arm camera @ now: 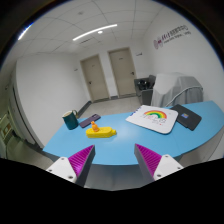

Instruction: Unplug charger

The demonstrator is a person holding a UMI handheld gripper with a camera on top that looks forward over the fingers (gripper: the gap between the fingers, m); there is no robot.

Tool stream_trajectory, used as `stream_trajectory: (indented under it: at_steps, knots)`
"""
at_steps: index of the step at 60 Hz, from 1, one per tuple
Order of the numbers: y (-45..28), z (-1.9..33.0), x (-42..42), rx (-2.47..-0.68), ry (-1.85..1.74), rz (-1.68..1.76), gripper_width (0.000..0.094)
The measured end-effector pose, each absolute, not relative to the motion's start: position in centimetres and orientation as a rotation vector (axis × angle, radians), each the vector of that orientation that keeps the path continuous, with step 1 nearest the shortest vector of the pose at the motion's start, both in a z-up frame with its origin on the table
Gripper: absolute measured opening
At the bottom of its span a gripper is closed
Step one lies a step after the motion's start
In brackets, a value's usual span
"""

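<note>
My gripper (115, 160) fingers apart over blue table (110, 145) near edge, yellow toy (99, 130) ahead, rainbow card (153, 117) toward right side

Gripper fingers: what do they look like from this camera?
The gripper shows two wedge-shaped fingers tapering to points, each faced with a magenta ribbed pad edged in white. Dark housing sits behind them. No cables, markings, hand or sleeve are visible.

One blue table (120, 145) holds one yellow toy (99, 130), one rainbow sheet (153, 117), one dark case (186, 117).
</note>
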State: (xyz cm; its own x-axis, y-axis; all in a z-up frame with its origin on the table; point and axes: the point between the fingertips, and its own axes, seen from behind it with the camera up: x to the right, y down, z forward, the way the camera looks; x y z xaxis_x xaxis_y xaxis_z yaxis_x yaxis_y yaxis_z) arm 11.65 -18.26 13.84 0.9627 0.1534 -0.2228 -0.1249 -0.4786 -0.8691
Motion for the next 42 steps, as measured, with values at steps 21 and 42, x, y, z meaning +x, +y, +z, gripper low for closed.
stream_trajectory:
  at_steps: [21,42]
  knots:
    - [-7.2,9.1,-1.1,-2.050,-0.082,0.370,0.0813]
    - [6.5,2.6,-3.9,-2.054,-0.054,0.124,0.0348]
